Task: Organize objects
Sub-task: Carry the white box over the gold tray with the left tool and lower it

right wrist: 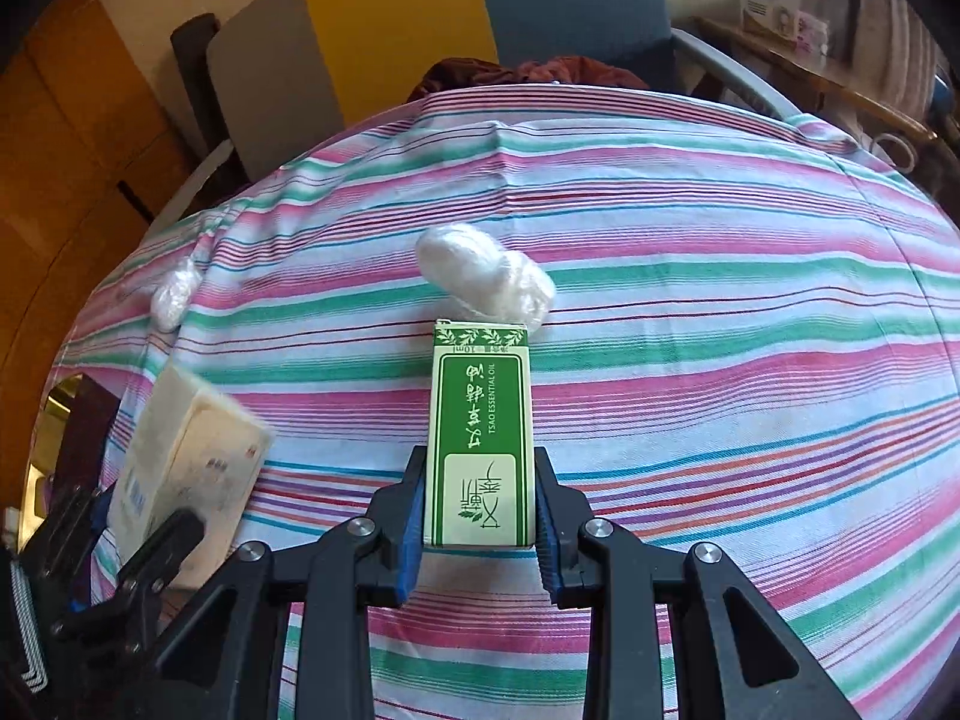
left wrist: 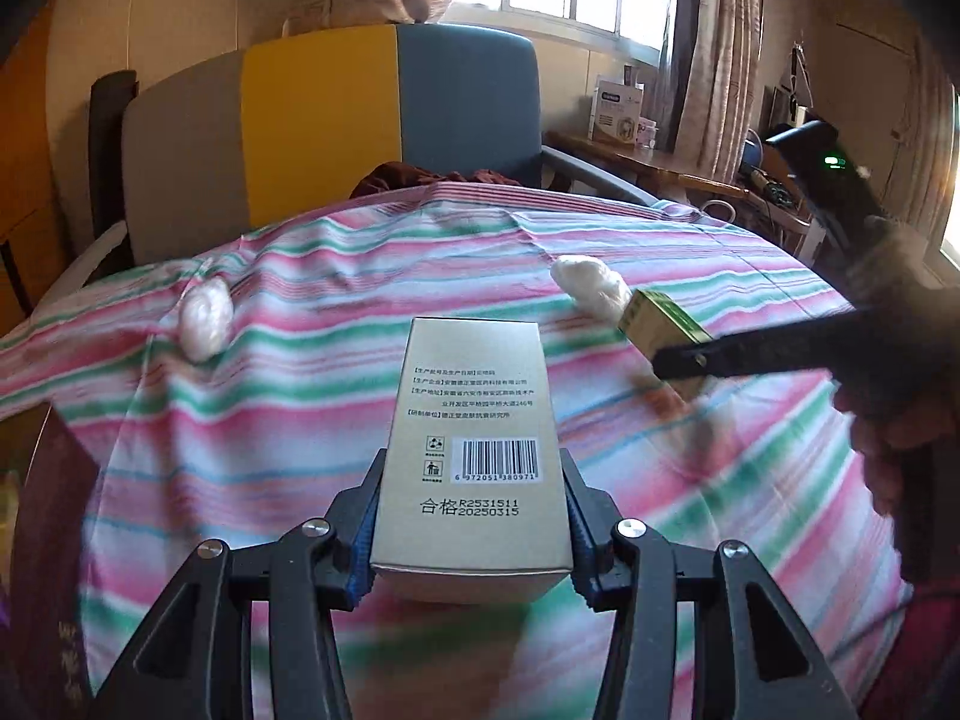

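- We are holding a pale gold box [left wrist: 474,450] in the left gripper [left wrist: 471,531], its blue-padded jaws pressing on both long sides, closed partway to the box's width.
- The box's upper face is showing rows of small black Chinese print, two little square symbols, a white barcode label and a stamped batch code; it is hanging above the striped cloth [left wrist: 252,420], not resting on it.
- From the right wrist view the same box [right wrist: 192,468] is appearing cream and blurred at the lower left, with the left gripper [right wrist: 156,546] clamped on it.
- We are gripping a slimmer green-and-white carton [right wrist: 480,438] in the right gripper [right wrist: 480,516], jaws drawn in tight against its narrow sides.
- That carton is showing a green panel with white Chinese characters, the words TSAO ESSENTIAL OIL, a leaf border at its far end and a pale label near the jaws.
- Its far end is sitting just beside a white plastic-wrapped bundle [right wrist: 486,276] lying on the cloth.
- A second, smaller white wrapped bundle [right wrist: 174,294] is lying well apart, near the cloth's left edge.
- In the left wrist view the green carton [left wrist: 660,330] is sticking out of the right gripper [left wrist: 684,360] at the right.
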Tool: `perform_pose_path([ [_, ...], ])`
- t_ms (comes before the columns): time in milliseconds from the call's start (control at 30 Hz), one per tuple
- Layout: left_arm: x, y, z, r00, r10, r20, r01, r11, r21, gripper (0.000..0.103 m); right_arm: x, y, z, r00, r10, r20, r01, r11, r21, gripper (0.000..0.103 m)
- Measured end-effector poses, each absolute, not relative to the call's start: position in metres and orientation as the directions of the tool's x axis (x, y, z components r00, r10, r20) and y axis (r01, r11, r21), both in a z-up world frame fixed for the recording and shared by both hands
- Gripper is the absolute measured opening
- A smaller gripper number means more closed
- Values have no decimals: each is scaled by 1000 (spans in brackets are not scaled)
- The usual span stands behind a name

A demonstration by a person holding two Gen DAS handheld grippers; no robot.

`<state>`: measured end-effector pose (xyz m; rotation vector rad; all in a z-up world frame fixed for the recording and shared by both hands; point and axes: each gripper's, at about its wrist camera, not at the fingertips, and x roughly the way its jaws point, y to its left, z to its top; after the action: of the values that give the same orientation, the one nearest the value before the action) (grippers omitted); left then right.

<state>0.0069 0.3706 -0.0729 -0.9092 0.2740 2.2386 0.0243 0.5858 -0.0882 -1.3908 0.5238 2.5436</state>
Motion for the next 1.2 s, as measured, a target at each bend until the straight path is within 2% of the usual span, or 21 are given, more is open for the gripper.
perform_pose_path([
  [233, 23, 336, -55, -491, 554, -673, -670, -733, -115, 50, 27, 579, -91, -534, 6, -845, -315, -929, 193, 31],
  [467, 27, 281, -16, -511, 597, -618, -633, -748, -199, 50, 25, 574, -92, -534, 16, -845, -310, -934, 178, 31],
  [633, 13, 223, 3, -577, 561, -593, -555, -802, -220, 50, 24, 570, -92, -530, 28, -848, -309, -937, 163, 31],
  [933, -30, 141, -22, -567, 454, -687, -368, -886, -282, 50, 27, 564, -83, -572, 31, -820, -283, -945, 162, 31],
  [1100, -41, 132, -45, -522, 395, -756, -314, -913, -260, 50, 29, 555, -75, -605, 30, -795, -252, -955, 155, 31],
  [1200, -41, 133, -49, -536, 351, -768, -320, -926, -200, 50, 29, 552, -72, -616, 30, -787, -241, -959, 152, 31],
])
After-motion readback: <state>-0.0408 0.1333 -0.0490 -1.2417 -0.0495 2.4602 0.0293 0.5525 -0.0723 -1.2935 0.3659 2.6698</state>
